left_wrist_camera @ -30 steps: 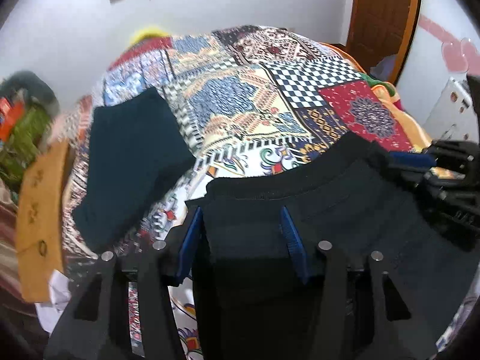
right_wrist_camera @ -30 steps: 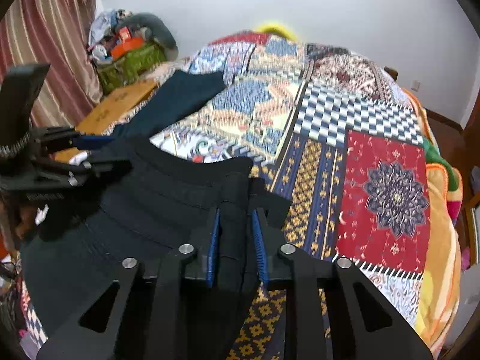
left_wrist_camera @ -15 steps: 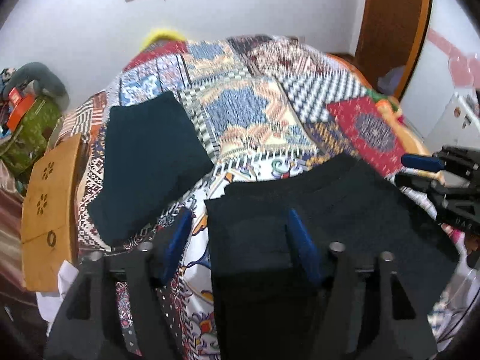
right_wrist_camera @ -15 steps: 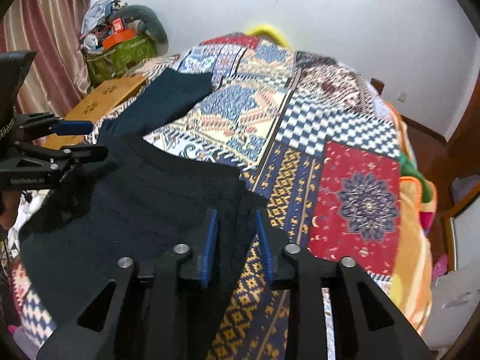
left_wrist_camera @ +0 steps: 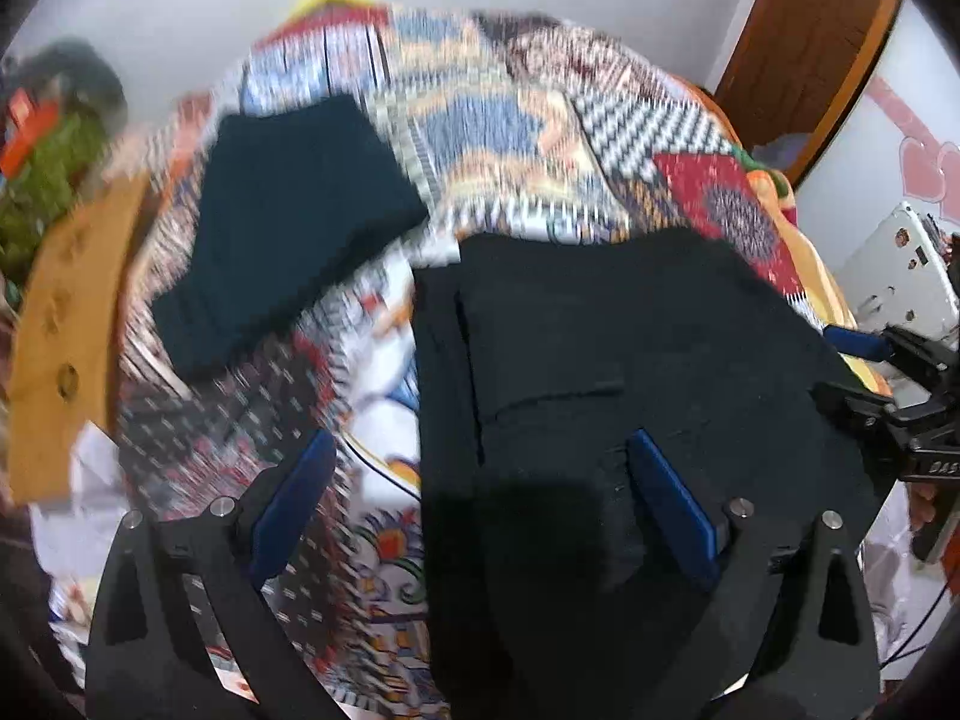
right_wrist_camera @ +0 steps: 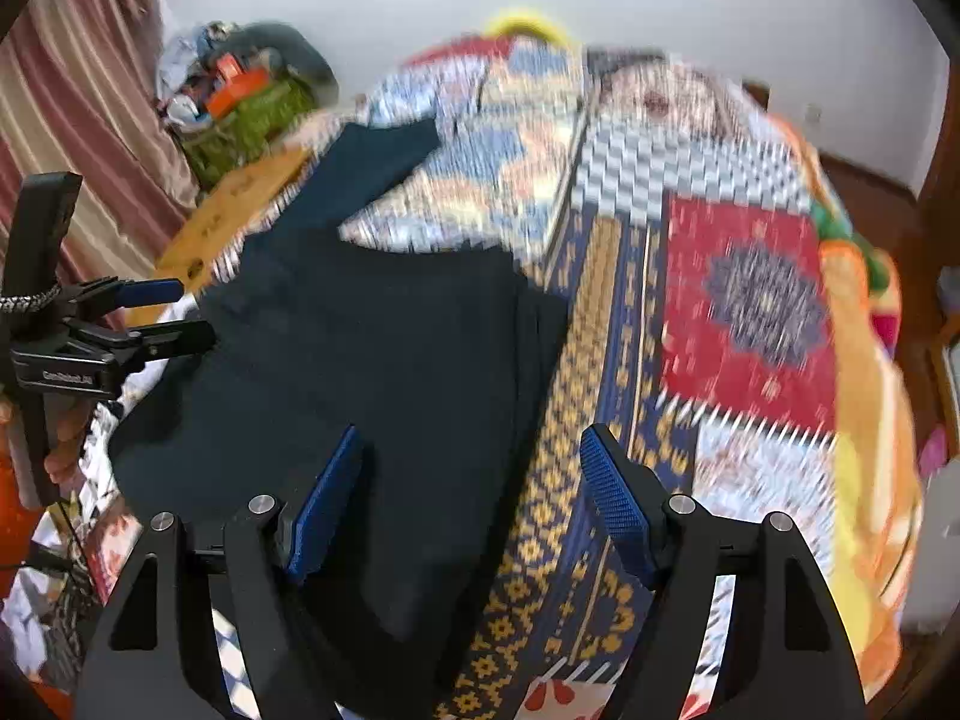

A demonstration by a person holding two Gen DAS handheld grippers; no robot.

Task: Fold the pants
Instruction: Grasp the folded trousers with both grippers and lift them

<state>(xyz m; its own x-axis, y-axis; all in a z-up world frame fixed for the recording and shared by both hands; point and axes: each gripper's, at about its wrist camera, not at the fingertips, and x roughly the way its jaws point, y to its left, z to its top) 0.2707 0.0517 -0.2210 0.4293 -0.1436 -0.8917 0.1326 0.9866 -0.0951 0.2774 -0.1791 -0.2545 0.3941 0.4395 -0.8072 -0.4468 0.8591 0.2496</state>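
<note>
The black pants (left_wrist_camera: 600,360) lie folded flat on the patchwork bedspread (left_wrist_camera: 510,138). My left gripper (left_wrist_camera: 480,498) hovers over their left edge, jaws opening wide, blue pads clear of the cloth. In the right wrist view the pants (right_wrist_camera: 372,348) fill the lower left. My right gripper (right_wrist_camera: 468,504) straddles their right edge, jaws opening, with the pads not pressing on the fabric. Each gripper shows in the other's view: the right gripper (left_wrist_camera: 840,369) at the far right, the left gripper (right_wrist_camera: 192,309) at the far left.
A folded dark teal garment (left_wrist_camera: 288,222) lies on the bed beyond the pants. A wooden board (left_wrist_camera: 66,330) and a green bag (left_wrist_camera: 42,180) stand off the bed's left side. A brown door (left_wrist_camera: 804,30) and a white unit (left_wrist_camera: 900,264) are on the right.
Both grippers have let go of the pants' folded edge and spread their jaws. The pants now lie flat on the bed, and both hands have shifted sideways.
</note>
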